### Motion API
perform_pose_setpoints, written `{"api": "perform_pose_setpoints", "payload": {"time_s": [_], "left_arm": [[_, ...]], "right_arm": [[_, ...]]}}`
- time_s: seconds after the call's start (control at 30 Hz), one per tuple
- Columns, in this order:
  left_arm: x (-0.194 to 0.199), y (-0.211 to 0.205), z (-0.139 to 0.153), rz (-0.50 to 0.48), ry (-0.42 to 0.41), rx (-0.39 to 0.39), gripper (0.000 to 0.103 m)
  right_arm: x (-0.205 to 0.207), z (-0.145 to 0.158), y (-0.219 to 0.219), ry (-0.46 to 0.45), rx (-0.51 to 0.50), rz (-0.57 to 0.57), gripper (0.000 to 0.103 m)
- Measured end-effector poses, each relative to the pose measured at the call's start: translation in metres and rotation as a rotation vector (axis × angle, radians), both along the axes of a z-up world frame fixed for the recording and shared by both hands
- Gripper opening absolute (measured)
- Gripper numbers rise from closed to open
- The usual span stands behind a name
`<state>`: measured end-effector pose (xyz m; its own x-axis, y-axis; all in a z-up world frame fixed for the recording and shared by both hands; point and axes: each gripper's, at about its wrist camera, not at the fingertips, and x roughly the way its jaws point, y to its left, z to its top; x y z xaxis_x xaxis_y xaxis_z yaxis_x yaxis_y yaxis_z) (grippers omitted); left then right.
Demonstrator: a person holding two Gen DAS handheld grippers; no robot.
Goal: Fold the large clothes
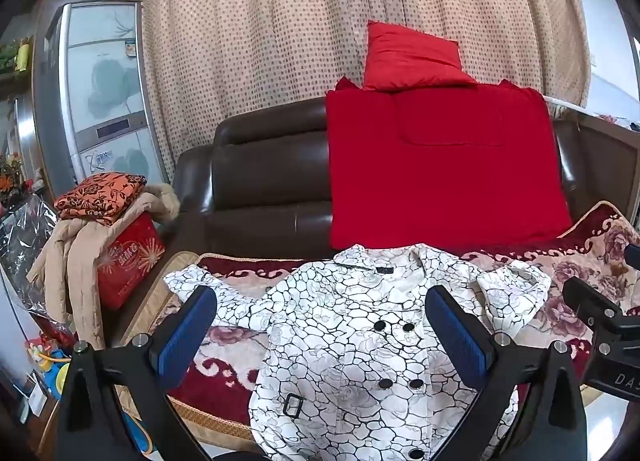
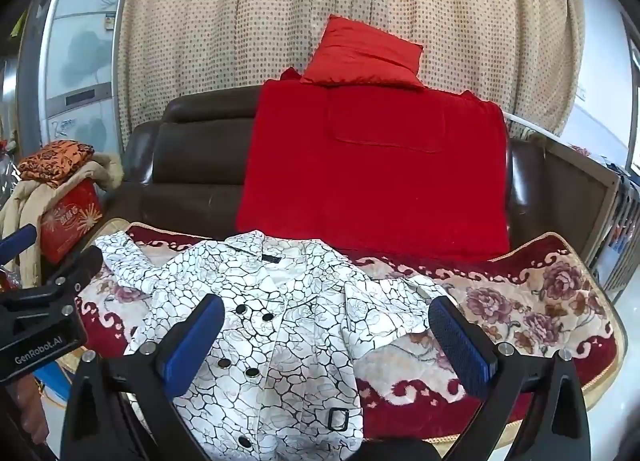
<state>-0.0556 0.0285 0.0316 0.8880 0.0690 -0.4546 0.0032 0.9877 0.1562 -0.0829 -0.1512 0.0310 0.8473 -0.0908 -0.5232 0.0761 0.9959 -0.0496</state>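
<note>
A white coat [image 1: 352, 325] with a black crackle print and black buttons lies spread face up on the sofa seat, collar toward the backrest, sleeves out to both sides. The same coat [image 2: 272, 317] fills the lower middle of the right wrist view. My left gripper [image 1: 320, 325] hovers above the coat's chest, open wide, nothing between its blue pads. My right gripper [image 2: 328, 333] hangs over the coat's right half, also open and holding nothing. Each gripper shows at the edge of the other's view: the right gripper [image 1: 600, 317] and the left gripper [image 2: 56, 285].
A floral red and cream seat cover [image 2: 520, 301] lies under the coat on the brown leather sofa [image 1: 260, 173]. A red blanket [image 1: 440, 165] and red pillow [image 1: 408, 57] drape the backrest. At the left stand a red box [image 1: 128, 257] with a beige jacket and folded orange cloth [image 1: 100, 197].
</note>
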Motion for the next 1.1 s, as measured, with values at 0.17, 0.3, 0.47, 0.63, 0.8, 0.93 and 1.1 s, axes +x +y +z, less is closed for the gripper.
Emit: {"api": "perform_pose_setpoints", "payload": {"time_s": [0.17, 0.3, 0.47, 0.63, 0.8, 0.93, 1.1], "left_arm": [[0.010, 0.000, -0.007, 0.000, 0.014, -0.005, 0.103], [0.017, 0.001, -0.013, 0.001, 0.027, -0.009, 0.103], [0.024, 0.001, -0.019, 0.005, 0.039, -0.015, 0.103], [0.031, 0.002, -0.025, 0.009, 0.055, -0.015, 0.103], [0.037, 0.002, -0.031, 0.013, 0.070, -0.015, 0.103], [0.042, 0.002, -0.036, 0.015, 0.081, -0.010, 0.103], [0.047, -0.001, -0.042, 0.020, 0.095, -0.001, 0.103]], "right_arm": [[0.010, -0.006, 0.002, 0.011, -0.005, 0.001, 0.103], [0.013, -0.006, 0.002, 0.022, -0.007, -0.002, 0.103], [0.021, -0.013, 0.001, 0.028, -0.018, -0.003, 0.103], [0.026, -0.016, 0.002, 0.044, -0.016, -0.001, 0.103], [0.034, -0.021, 0.002, 0.051, -0.010, 0.005, 0.103], [0.040, -0.025, 0.002, 0.049, -0.010, 0.011, 0.103], [0.046, -0.028, 0.003, 0.067, -0.002, 0.012, 0.103]]}}
